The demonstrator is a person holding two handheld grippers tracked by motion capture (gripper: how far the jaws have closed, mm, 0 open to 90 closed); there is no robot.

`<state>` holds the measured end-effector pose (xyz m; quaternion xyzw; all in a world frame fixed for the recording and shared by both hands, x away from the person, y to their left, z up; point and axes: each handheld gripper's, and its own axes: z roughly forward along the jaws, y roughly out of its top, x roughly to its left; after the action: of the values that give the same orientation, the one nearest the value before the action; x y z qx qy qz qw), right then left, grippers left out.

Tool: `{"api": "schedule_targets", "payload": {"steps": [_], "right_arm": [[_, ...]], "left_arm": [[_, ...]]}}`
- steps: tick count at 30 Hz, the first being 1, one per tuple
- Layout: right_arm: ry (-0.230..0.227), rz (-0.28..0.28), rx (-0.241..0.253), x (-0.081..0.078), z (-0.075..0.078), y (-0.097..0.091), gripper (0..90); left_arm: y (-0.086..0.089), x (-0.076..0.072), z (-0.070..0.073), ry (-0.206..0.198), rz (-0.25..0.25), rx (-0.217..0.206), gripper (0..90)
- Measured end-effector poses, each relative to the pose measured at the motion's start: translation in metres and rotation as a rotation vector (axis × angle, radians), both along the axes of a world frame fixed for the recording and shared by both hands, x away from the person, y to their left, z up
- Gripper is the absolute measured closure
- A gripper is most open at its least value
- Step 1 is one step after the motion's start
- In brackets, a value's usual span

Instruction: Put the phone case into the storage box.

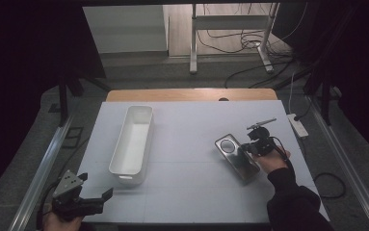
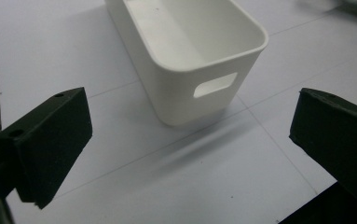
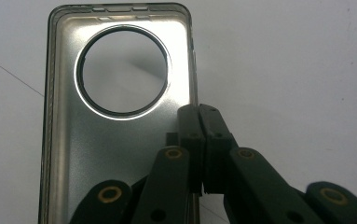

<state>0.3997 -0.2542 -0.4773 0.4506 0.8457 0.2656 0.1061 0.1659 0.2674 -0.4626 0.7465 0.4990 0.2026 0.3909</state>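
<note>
A clear phone case with a round camera opening is seen lying toward the right edge of the white surface. Its side wall is pinched by the right gripper, whose jaws are pressed together on that thin edge. The left gripper is held at the near left corner, jaws wide apart, just short of the white bin.
</note>
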Motion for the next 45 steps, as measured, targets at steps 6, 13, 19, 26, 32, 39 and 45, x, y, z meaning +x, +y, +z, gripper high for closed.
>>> {"api": "schedule_targets", "payload": {"steps": [6, 13, 19, 26, 32, 39, 45], "right_arm": [[-0.041, 0.008, 0.035, -0.005, 0.009, 0.003, 88.6], [-0.081, 0.006, 0.063, -0.01, 0.02, 0.008, 88.7], [-0.112, 0.011, 0.083, -0.013, 0.027, 0.01, 88.6], [-0.139, 0.01, 0.103, -0.017, 0.036, 0.013, 88.6], [-0.155, 0.014, 0.119, -0.019, 0.041, 0.016, 88.6], [-0.169, 0.02, 0.129, -0.022, 0.045, 0.02, 88.6], [-0.178, 0.023, 0.137, -0.023, 0.048, 0.025, 88.6]], "left_arm": [[-0.006, 0.004, 0.007, -0.004, -0.023, -0.027, 0.0], [-0.015, 0.011, 0.012, 0.004, -0.052, -0.032, 0.0], [-0.025, 0.022, 0.019, -0.001, -0.084, -0.042, 0.0], [-0.033, 0.035, 0.027, -0.031, -0.11, -0.053, 0.0], [-0.042, 0.044, 0.031, -0.053, -0.132, -0.063, 0.0], [-0.055, 0.058, 0.034, -0.059, -0.165, -0.057, 0.0], [-0.065, 0.07, 0.037, -0.056, -0.186, -0.06, 0.0]]}}
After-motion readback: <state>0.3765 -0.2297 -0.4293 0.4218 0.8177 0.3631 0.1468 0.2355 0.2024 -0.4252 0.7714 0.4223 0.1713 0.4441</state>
